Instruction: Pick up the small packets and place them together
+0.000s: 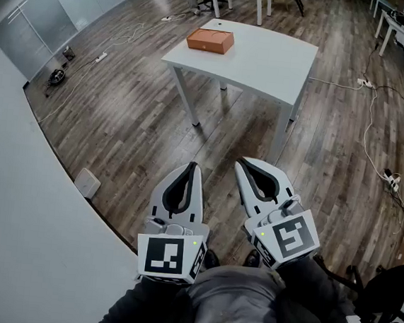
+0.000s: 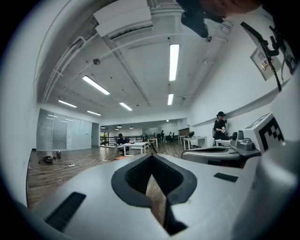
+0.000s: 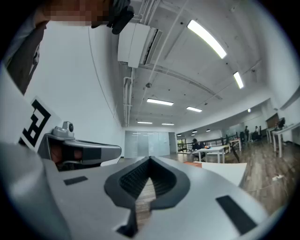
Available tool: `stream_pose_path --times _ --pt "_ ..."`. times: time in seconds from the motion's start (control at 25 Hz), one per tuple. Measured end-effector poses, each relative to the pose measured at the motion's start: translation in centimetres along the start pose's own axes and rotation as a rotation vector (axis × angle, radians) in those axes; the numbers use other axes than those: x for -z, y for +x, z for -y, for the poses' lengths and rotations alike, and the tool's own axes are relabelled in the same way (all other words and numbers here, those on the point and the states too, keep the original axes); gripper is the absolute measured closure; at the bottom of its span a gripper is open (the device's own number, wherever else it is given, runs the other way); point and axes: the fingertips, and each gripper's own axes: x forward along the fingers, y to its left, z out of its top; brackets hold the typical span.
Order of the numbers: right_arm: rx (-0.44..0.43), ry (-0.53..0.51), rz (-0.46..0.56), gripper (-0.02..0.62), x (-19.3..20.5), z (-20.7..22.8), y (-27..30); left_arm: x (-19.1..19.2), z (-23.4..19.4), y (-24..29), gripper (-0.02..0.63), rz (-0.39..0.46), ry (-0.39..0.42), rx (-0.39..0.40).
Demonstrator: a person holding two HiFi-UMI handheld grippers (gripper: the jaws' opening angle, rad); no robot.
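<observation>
Obscured and cropped
Orange box [image 1: 210,40] on surface [image 1: 268,61]: contents not discernible; distant person [image 2: 220,129] in left gripper view too small; sleeves [image 1: 234,306] cut by bottom edge

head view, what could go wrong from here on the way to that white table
Cables and a power strip lie on the floor right of the white table: a possible trip hazard.
No small packets show; only an orange box sits on the table, so finding them may stall.
Left hand-held gripper and right hand-held gripper are shut, empty: open them before grasping.
</observation>
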Motion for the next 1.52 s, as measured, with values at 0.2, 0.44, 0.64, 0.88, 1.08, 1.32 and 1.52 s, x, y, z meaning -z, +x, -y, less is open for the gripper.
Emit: stream_pose_path --times 0.2,0.44,0.64,0.88,1.08,1.32,1.52 --pt "-0.007 -0.001 -0.008 0.594 0.1 2.2 -0.6 0.3 1.8 1.6 0.604 -0.011 -0.008 0.002" --pt "-0.048 0.106 -0.050 0.592 3.0 2.4 -2.4 3.9 2.9 0.4 0.604 -0.092 -0.035 -0.012" --pt "-0.112 0.151 -0.054 0.592 4.1 1.6 -1.1 5.8 1.6 0.6 0.604 -0.137 -0.056 -0.025" --pt "-0.102 0.145 -0.063 0.592 5.5 1.6 3.4 7.9 -2.6 3.8 0.604 -0.152 -0.090 0.000" --pt "-0.076 0.126 -0.099 0.592 7.3 3.2 8.7 9.3 -5.8 8.2 0.604 -0.130 -0.124 0.043" --pt "-0.086 0.102 -0.129 0.592 7.5 2.3 15.6 9.9 -12.0 11.1 0.604 -0.120 -0.175 0.039" --pt "-0.095 0.084 -0.141 0.592 7.1 1.1 20.1 9.7 -15.0 12.5 0.604 -0.102 -0.199 0.065"
